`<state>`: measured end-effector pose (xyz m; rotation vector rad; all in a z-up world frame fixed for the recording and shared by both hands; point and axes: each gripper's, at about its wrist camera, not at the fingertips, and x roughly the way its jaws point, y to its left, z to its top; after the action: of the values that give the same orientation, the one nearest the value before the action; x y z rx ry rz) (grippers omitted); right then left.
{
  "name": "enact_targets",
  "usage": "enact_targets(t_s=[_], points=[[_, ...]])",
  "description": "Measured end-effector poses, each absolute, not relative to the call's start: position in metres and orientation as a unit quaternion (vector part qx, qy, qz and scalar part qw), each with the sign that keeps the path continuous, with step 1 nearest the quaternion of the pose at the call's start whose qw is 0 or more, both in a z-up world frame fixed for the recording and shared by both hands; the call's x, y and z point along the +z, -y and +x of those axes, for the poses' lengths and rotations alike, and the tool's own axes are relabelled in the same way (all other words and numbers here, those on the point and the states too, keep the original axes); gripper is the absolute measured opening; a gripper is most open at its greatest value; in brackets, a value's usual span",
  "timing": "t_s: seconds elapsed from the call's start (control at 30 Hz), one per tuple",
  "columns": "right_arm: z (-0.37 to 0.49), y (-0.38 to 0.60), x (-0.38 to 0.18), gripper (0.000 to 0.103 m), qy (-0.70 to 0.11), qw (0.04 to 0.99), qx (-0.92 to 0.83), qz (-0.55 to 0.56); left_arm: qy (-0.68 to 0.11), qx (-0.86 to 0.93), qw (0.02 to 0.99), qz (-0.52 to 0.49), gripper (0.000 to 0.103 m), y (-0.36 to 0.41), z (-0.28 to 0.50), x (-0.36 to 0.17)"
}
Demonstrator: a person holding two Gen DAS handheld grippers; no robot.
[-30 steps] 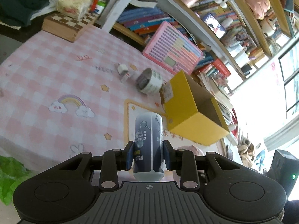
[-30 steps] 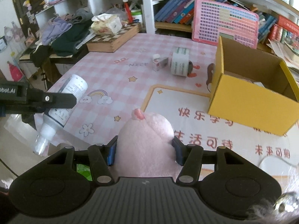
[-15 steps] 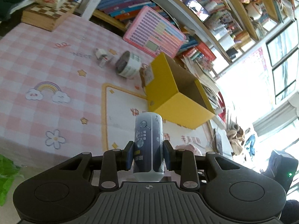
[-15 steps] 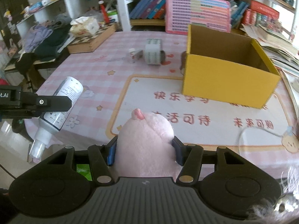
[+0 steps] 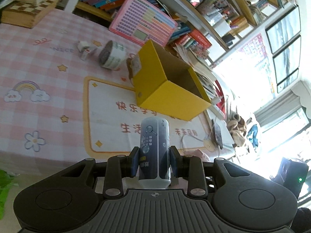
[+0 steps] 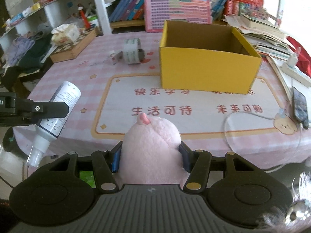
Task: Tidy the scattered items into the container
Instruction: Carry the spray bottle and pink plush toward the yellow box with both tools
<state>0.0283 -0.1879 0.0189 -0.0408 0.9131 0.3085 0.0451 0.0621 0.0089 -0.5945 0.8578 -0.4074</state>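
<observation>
My left gripper [image 5: 154,162] is shut on a blue-grey spray bottle [image 5: 154,145]; from the right wrist view the same bottle [image 6: 58,112] hangs cap-down off the table's near left edge. A pink plush toy [image 6: 151,145] fills my right gripper [image 6: 150,159], which is shut on it. The open yellow box [image 6: 208,71] stands on the pink checked tablecloth, beyond both grippers; in the left wrist view the yellow box [image 5: 171,95] sits up and to the right. A roll of tape [image 6: 132,51] and a small white item [image 6: 115,55] lie left of the box.
A pink keyboard toy [image 6: 176,11] leans on the bookshelf behind the box. A chessboard box [image 6: 74,46] with a tissue pack sits at the back left. A phone [image 6: 300,107] and a cable [image 6: 250,116] lie at the right edge, stacked books beyond.
Both grippers swung sideways along the table's front edge, holding their items. The yellow box now appears nearer the centre of the right wrist view, seen front on.
</observation>
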Motion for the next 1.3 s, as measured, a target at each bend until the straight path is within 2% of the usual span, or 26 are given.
enact_targets(t_s=[0.5,1.3], points=[[0.031,0.231,0.020,0.054,-0.441,0.893,0.087,0.007,-0.420,-0.238,0.835,-0.265,0.031,-0.027,0.070,0.010],[0.088,0.265,0.013,0.055,-0.457,0.886,0.072,0.009,-0.428,-0.259,0.828,-0.254,0.031,0.014,0.133,0.005]])
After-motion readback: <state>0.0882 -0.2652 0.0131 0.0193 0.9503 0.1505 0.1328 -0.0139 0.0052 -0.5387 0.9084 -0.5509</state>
